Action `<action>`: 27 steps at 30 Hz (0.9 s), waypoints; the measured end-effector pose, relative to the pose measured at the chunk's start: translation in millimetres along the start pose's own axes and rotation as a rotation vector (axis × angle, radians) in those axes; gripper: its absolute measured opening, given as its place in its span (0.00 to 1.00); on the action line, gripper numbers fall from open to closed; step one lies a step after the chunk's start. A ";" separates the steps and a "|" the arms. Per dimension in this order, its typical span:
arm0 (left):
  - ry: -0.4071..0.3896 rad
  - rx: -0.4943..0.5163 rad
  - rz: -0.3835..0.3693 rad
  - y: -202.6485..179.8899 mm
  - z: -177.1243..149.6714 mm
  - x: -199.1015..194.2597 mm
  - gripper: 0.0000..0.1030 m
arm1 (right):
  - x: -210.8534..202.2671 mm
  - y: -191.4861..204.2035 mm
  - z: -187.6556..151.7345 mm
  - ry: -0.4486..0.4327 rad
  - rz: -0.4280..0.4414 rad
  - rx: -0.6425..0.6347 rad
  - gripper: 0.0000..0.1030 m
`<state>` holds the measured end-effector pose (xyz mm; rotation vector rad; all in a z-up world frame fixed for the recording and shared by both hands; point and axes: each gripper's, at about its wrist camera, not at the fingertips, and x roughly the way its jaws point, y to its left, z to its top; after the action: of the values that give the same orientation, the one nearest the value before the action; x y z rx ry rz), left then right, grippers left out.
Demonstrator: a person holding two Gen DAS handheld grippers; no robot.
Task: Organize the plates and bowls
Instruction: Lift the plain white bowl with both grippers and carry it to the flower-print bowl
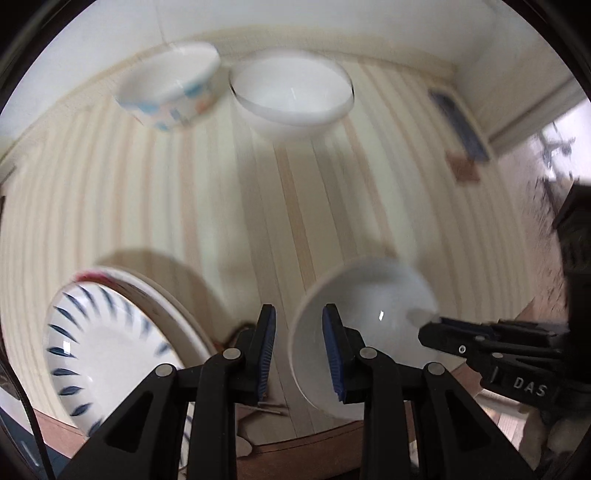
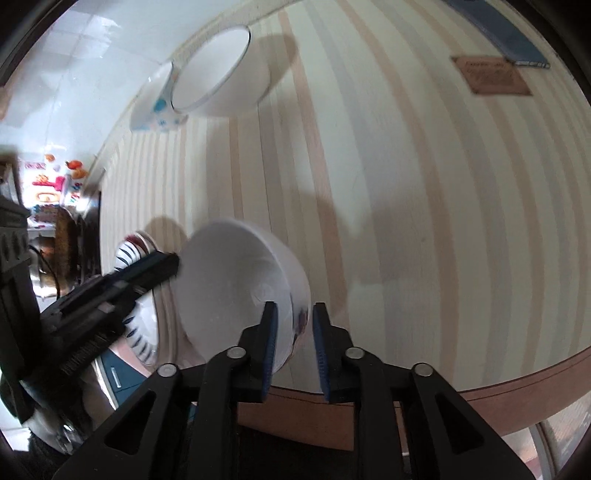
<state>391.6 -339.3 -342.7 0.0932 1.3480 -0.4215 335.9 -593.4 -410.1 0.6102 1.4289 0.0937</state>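
Note:
A plain white bowl (image 1: pixel 369 314) (image 2: pixel 229 280) sits tilted near the table's front edge, its opening turned toward the left gripper. My left gripper (image 1: pixel 299 350) (image 2: pixel 162 264) straddles the bowl's left rim with a narrow gap, and table shows between its outer finger and the rim. My right gripper (image 2: pixel 293 350) (image 1: pixel 432 326) is closed over the opposite wall, one finger inside and one outside. A stack of plates topped by a blue-stroke plate (image 1: pixel 110 354) (image 2: pixel 135 254) lies to the left. A blue-patterned bowl (image 1: pixel 173 85) (image 2: pixel 155 107) and a dark-rimmed white bowl (image 1: pixel 291 88) (image 2: pixel 218 74) stand at the back.
The striped table (image 1: pixel 258 206) (image 2: pixel 406 221) ends in a brown front edge (image 2: pixel 517 384) just below the grippers. A blue flat object (image 1: pixel 458 122) (image 2: pixel 495 29) and a brown card (image 1: pixel 463 168) (image 2: pixel 491 75) lie at the far right. A white wall backs the table.

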 end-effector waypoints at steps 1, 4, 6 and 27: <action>-0.024 -0.015 -0.004 2.6 5.3 -9.5 0.23 | -8.0 -1.6 3.7 -0.012 0.000 0.005 0.31; -0.097 -0.055 -0.015 12.5 33.7 -38.7 0.28 | -36.5 -3.5 22.3 -0.064 0.041 0.016 0.51; -0.125 -0.071 -0.013 20.8 52.6 -47.8 0.32 | -52.6 -0.5 39.1 -0.100 0.071 0.012 0.56; 0.015 -0.131 0.037 56.6 174.2 51.1 0.32 | 17.0 42.6 208.4 -0.080 0.030 -0.036 0.52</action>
<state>580.4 -352.6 -361.5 0.0130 1.3831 -0.3015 547.4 -620.7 -402.6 0.5995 1.3384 0.1172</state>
